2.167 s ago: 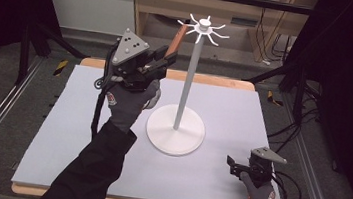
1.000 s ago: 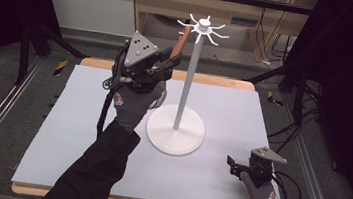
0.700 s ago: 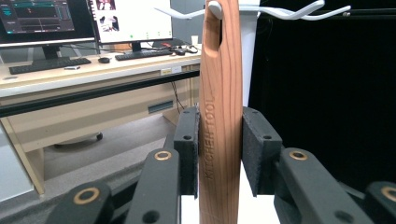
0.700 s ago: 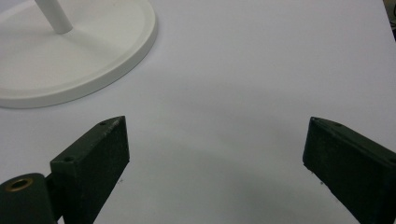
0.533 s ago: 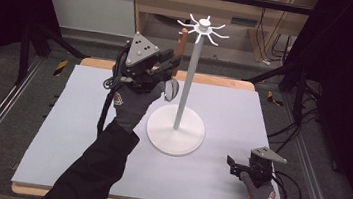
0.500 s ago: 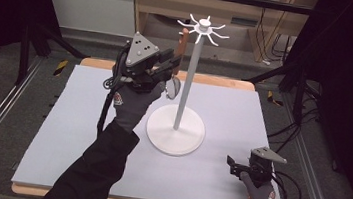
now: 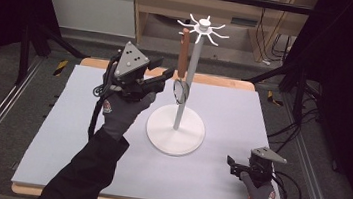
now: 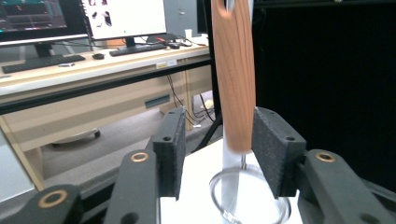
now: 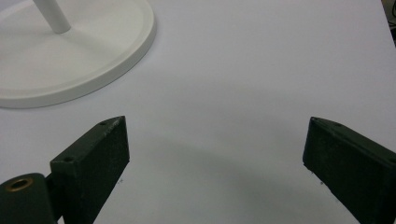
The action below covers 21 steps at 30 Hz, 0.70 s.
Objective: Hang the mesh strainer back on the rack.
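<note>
Now: utensil hung on stand, L gripper letting go

L gripper, centre-left of high view, jaws just been opening; wooden-handled utensil sits between pads, gap on the left side, right pad close — no squeeze. Utensil hangs upright from a prong of white stand, wire loop low beside pole: the hook carries the weight, prob why the grip eased. R gripper, lower right, jaws wide, empty, parked on mat clear of stand.

no readable text, glove badges too small to make out, monitor screens beyond the left gripper blurred
</note>
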{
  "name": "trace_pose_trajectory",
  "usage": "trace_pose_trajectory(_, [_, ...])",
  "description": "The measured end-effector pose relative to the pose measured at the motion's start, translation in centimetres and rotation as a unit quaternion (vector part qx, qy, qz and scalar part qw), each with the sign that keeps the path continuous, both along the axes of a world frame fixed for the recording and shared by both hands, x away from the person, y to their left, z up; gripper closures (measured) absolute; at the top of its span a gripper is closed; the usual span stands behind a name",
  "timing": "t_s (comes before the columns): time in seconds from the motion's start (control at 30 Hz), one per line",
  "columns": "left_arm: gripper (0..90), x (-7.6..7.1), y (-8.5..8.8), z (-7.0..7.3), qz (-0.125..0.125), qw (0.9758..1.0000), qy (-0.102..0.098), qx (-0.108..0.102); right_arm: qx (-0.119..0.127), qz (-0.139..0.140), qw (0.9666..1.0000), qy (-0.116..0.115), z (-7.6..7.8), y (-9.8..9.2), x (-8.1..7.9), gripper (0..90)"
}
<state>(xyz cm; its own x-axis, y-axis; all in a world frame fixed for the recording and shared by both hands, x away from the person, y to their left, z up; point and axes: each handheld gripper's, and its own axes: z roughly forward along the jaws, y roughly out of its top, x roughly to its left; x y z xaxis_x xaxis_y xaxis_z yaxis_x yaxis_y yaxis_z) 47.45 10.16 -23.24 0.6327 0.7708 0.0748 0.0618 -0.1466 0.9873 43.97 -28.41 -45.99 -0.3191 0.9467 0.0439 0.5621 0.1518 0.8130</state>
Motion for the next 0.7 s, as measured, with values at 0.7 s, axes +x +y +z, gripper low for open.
trace_pose_trajectory(0.7, [40.0,-1.4,5.0,-10.2,0.007,0.995,0.081,0.057,-0.006,-0.001,1.0,0.005,-0.4,0.0,0.1,7.3])
